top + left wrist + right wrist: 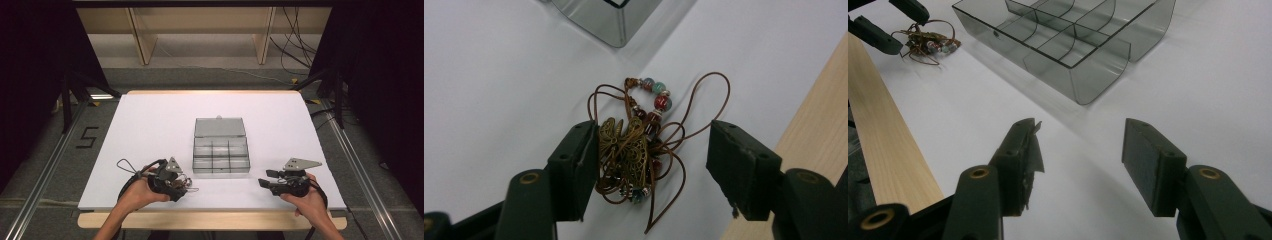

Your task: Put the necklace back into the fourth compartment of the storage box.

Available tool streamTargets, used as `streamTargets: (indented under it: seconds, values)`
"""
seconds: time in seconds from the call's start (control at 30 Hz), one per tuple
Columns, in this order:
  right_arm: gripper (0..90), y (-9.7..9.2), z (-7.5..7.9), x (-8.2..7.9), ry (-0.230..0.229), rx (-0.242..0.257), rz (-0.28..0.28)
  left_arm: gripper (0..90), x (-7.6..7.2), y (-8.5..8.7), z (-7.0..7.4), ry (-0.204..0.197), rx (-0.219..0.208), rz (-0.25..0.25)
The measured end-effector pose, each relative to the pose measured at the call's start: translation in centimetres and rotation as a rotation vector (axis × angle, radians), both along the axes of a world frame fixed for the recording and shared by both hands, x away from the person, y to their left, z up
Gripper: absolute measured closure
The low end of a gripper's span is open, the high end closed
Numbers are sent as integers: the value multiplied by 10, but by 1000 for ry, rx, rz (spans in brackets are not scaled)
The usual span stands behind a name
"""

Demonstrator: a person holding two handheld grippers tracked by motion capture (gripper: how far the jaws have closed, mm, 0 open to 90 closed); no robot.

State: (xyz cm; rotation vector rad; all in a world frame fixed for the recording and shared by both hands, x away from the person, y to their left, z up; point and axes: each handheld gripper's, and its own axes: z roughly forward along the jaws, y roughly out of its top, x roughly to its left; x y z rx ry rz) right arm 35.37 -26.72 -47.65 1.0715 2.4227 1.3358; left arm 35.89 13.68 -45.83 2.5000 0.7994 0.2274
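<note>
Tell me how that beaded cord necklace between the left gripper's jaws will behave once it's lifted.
The necklace is a loose tangle of thin brown cord, so it will probably hang limp, loops trailing below the left gripper. Its filigree pendant looks thin and perhaps bendable under a hard squeeze. The round beads may slip between pads; gripping the pendant seems safer.

One readable mark is showing: a black numeral "5" (87, 137) is lying on the grey floor (45, 150) left of the white table (150, 125), just beside the metal rail (47, 170), in the high view. It is looking like tape strips, blocky in form. No lettering, label or brand is reading on the items on the table in either gripper view.
</note>
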Motion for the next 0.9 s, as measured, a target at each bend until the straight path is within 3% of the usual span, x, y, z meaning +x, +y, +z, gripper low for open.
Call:
streamTargets:
  seconds: [0.07, 0.1, 0.17, 0.3, 0.5, 0.6, 0.63, 0.9]
  values:
    - [486, 0, 0, 0, 5, 1, 2, 400, 0, 0, -3, -4, 0, 15]
    - [487, 1, 0, 0, 12, 6, 4, 415, 2, 2, -2, -4, 23, -6]
    - [487, 1, 0, -1, 20, 5, -3, 448, 2, 2, -5, -3, 5, 19]
    - [485, 1, 0, -1, 27, 5, -7, 469, 2, 1, -7, -7, 19, 8]
    - [484, 1, -1, 0, -10, -15, -2, 506, 3, 0, -6, -13, 28, 10]
    - [484, 2, -2, 0, 3, -2, 6, 504, 3, -1, -6, -15, 37, 6]
    - [484, 3, -1, -2, 34, 10, -4, 501, 3, -1, -6, -15, 37, 5]
    - [483, 3, -1, -2, 38, 3, 2, 436, 2, -5, -8, -25, 43, 14]
